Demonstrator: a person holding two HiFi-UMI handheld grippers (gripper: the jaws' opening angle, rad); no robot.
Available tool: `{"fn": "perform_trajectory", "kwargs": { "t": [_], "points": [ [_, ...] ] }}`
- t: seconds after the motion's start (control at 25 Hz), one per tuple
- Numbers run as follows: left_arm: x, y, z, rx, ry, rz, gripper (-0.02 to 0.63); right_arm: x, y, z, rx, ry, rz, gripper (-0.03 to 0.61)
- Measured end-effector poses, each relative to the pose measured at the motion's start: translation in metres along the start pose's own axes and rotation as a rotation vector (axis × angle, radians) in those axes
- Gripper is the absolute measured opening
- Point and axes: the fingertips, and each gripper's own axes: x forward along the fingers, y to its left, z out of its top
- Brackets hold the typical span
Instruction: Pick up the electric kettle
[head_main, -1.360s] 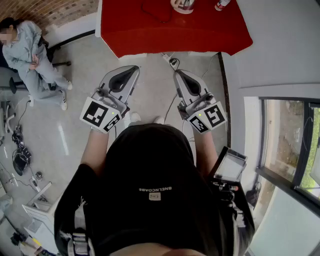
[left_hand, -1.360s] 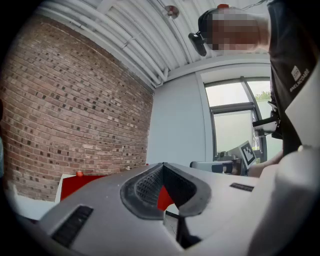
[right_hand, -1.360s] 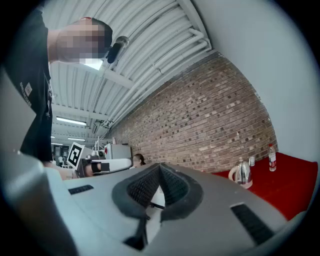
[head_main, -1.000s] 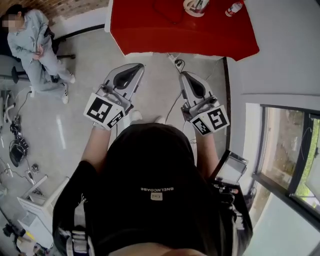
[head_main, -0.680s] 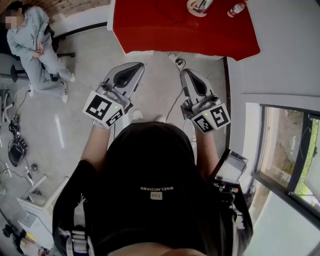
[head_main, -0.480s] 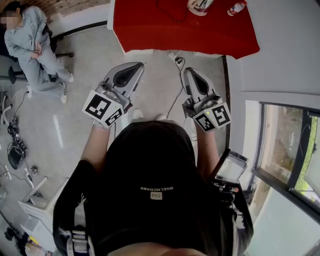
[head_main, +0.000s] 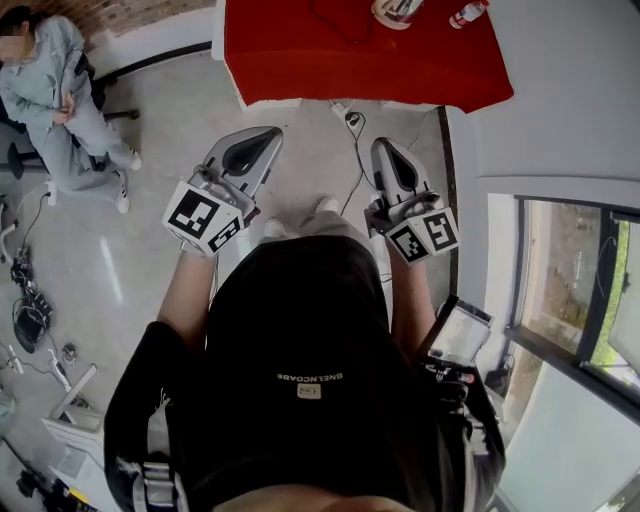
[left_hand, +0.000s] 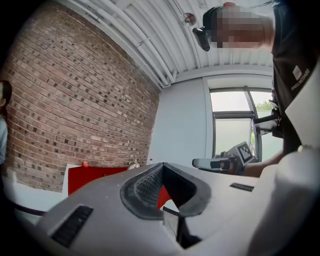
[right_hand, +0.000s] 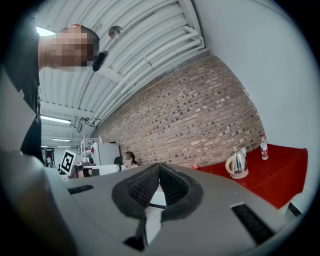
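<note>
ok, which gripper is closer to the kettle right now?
Right. The right gripper lines up almost straight with the kettle, short of the red table; the left gripper is off to the kettle's left, also short.

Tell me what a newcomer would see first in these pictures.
The red table at the top of the head view strikes first, with a kettle and a bottle at its far edge. Nearer, the left hand-held gripper and right hand-held gripper point at it, both shut and empty. A person sits at far left.
</note>
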Motion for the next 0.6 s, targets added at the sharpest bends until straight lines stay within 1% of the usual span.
{"fn": "perform_trajectory", "kwargs": {
  "t": [0.28, 0.6],
  "points": [
    [0.012, 0.011, -0.003, 0.019, 0.001, -0.002, 0.006, 0.007, -0.016, -0.011, 0.023, -0.002, -0.02, 0.008],
    [0.048, 0.032, -0.01, 0.011, 0.024, 0.016, 0.006, 0.034, -0.061, -0.014, 0.046, 0.006, -0.016, 0.008]
  ]
}}
